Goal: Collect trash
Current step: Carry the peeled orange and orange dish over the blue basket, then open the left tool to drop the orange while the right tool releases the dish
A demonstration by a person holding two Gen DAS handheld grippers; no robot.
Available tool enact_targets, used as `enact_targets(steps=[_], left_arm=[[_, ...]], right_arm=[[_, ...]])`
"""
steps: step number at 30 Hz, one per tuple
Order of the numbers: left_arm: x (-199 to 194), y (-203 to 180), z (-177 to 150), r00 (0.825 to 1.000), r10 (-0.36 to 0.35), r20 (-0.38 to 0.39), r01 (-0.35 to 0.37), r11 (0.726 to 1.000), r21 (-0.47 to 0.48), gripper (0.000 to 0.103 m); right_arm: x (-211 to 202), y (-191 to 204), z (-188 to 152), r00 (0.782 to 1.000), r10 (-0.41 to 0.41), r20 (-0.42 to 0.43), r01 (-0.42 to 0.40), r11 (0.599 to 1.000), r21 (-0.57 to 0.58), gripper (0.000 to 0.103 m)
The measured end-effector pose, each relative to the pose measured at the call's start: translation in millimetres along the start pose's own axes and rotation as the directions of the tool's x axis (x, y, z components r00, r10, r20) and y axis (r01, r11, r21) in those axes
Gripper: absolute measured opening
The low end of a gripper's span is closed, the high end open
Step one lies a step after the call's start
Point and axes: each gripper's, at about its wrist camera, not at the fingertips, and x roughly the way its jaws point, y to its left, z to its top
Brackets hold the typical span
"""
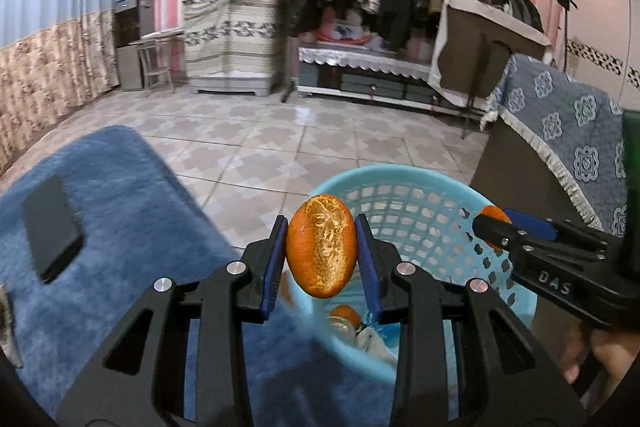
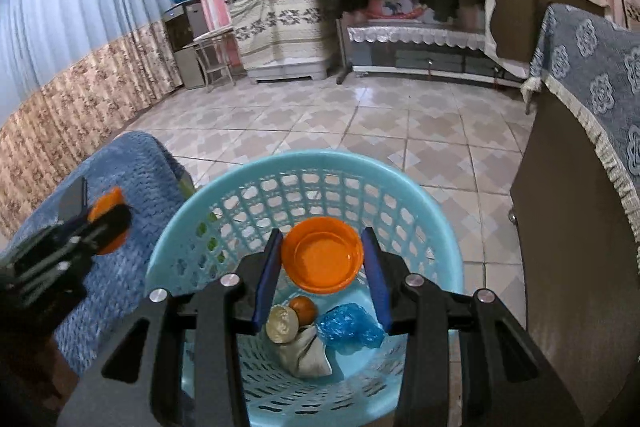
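The light blue basket (image 2: 192, 223) stands on the tiled floor beside a blue rug (image 1: 132, 195), and it already holds trash: a small orange fruit (image 2: 303, 308), a pale round piece (image 2: 283, 323), a crumpled beige wrapper (image 2: 306, 355) and a blue plastic scrap (image 2: 348, 327). The right gripper (image 2: 322, 259) hangs directly over the basket's mouth, its blue pads (image 2: 376, 271) closed on an orange cap (image 2: 322, 255) that faces the camera hollow side up. The left gripper (image 1: 321, 251) is clamped on an orange peel (image 1: 321, 247), pith side showing — it sits over the near-left rim rather than the centre.

Both pieces look ready to drop, and the step in hand is the release. The right one seems safe to let go as it is: the cap is well inside the rim and should fall straight onto the pile. The left one probably wants a little more travel toward the basket's middle first, since a peel released over the rim could glance off and land on the rug, near the dark phone (image 1: 52, 227) lying there. Open the jaws fully — a soft peel may cling to one pad — and keep the two grippers apart, as they share a narrow opening.
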Motion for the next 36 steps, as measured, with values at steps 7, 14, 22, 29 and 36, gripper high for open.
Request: enact_targets(steps=[7,14,22,29,36], left_arm=[[33.0,-28.5,3.7,1.000,-0.004,-0.027,0.006,0.997,0.072,0.033],[44.4,-28.5,11.0,0.999,-0.021,-0.048,0.025,0.997,0.074,0.035],[40.3,-30.0,17.1,0.999,0.009,-0.032,-0.006,0.996,0.091,0.071],[25.5,-13.6,20.4,0.999,0.043,-0.013,-0.042,0.995,0.095,0.083],[6.4,14.0,18.9,0.995,0.099,0.011,-0.099,0.993,0.062,0.091]], right_arm=[[6.7,-12.8,0.7,0.999,-0.037,-0.006,0.037,0.999,0.023,0.040],[12.8,-11.2,0.1,0.998,-0.054,-0.027,0.055,0.998,0.027,0.040],[14.4,-14.7,-0.6,0.998,-0.056,-0.032,0.058,0.997,0.048,0.040],[15.9,-14.1,-0.3,0.998,-0.053,-0.032,0.055,0.997,0.046,0.040],[14.0,-3.8,2.3,0.999,-0.039,-0.021,0.040,0.999,0.031,0.040]])
